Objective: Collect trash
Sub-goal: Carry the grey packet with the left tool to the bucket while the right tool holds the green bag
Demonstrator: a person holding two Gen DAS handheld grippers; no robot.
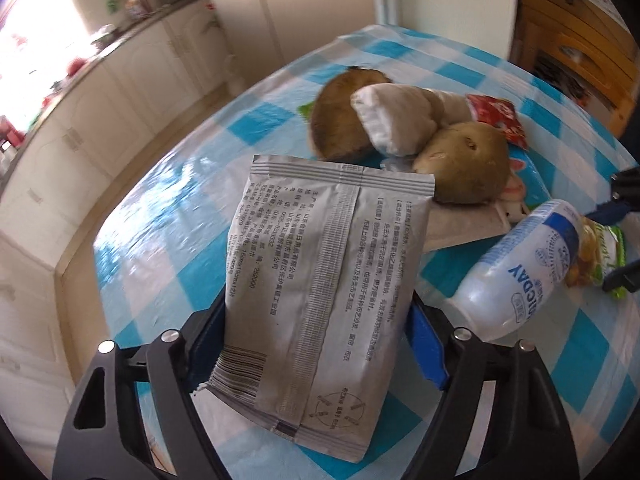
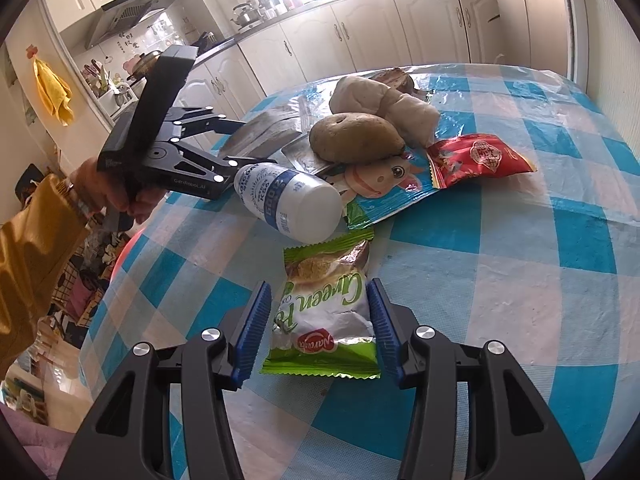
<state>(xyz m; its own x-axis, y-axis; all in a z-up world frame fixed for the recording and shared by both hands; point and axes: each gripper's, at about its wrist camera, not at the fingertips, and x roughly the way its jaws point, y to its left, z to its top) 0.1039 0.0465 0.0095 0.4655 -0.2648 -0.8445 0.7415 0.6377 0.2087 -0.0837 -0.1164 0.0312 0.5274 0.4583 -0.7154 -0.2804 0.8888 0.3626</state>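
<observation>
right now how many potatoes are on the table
2. One potato sits in front, resting on the blue cartoon packet; the other potato lies at the far side, behind the pale cloth bundle. More may be hidden.

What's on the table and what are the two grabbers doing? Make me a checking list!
Surface: table under a blue and white checked plastic cloth.
Job's things: grey packet held off the table; green snack packet lying flat; white bottle on its side; red packet; blue cartoon wrapper.
Clutter: two potatoes and a pale lumpy root, piled on the wrappers.
Grippers: left gripper shut on the grey packet; right gripper open, a finger on either side of the green snack packet.
Cables: nothing seen.
Surroundings: kitchen cabinets, kettle, yellow cloth hanging on the wall.
</observation>
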